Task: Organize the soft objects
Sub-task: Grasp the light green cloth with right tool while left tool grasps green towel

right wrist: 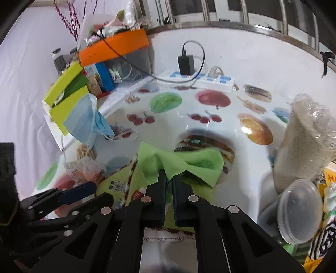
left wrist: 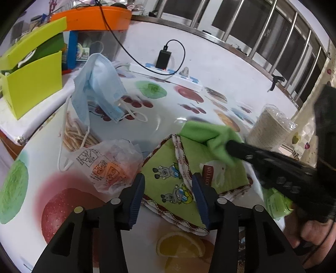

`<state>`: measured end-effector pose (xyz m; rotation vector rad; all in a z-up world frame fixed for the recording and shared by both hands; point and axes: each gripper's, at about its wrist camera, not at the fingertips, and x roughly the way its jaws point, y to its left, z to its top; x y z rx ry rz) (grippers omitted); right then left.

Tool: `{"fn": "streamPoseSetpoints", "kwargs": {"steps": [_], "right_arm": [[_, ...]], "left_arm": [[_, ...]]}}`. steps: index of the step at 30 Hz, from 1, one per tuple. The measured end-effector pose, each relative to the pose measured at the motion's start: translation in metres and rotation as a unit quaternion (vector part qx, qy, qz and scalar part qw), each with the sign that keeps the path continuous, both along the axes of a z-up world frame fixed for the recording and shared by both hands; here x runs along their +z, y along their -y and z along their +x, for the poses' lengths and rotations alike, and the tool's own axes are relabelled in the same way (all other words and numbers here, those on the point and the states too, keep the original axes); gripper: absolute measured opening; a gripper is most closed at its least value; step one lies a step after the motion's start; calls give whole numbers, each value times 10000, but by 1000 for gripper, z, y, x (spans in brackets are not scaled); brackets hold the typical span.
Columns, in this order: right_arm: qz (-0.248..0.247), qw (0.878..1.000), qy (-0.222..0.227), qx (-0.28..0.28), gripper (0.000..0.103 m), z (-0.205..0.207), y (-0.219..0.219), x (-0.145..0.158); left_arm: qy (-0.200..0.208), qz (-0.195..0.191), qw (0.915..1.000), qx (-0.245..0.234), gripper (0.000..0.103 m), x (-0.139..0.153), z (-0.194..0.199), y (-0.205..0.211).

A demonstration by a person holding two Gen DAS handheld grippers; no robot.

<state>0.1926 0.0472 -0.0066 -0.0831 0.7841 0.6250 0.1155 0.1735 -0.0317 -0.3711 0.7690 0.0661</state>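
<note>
A plain green cloth [right wrist: 189, 163] is pinched in my right gripper [right wrist: 169, 178], which is shut on it and holds it bunched above the table; it also shows in the left wrist view [left wrist: 212, 136]. Under it lies a lime cartoon-print towel [left wrist: 168, 176] with a scalloped brown-and-white border, also seen in the right wrist view [right wrist: 117, 184]. My left gripper [left wrist: 168, 189] is open, its blue-padded fingers [left wrist: 137, 195] straddling the towel's near corner. A blue face mask [left wrist: 98, 86] stands crumpled at the back left, also in the right wrist view [right wrist: 86, 119].
A crumpled printed plastic bag [left wrist: 109, 166] lies left of the towel. A wrapped stack of beige pads [left wrist: 271, 128] stands at the right. A power strip with charger [left wrist: 166, 71], lime boxes [left wrist: 31, 79] and an orange-lidded bin [left wrist: 94, 19] sit at the back. Clear lidded cup [right wrist: 298, 212] near right.
</note>
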Motion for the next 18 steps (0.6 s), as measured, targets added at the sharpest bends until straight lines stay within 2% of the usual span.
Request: {"fn": "streamPoseSetpoints", "kwargs": {"steps": [5,13,17,18], "right_arm": [[114,9997,163,-118,6,-9,13,15],[209,9995,186,-174,6,-16,26,22],[260,9993,186,-193,6,-17,30,23],[276,9992,193,-198,6,-17,31,24]], "left_arm": [[-135,102,9999,-15,55,-5,8,2],[-246,298,9989,-247,71,-8,22,19],[-334,621,9969,-360,71,-10,30,32],[-389,756,9957,-366,67,-11,31,36]]}}
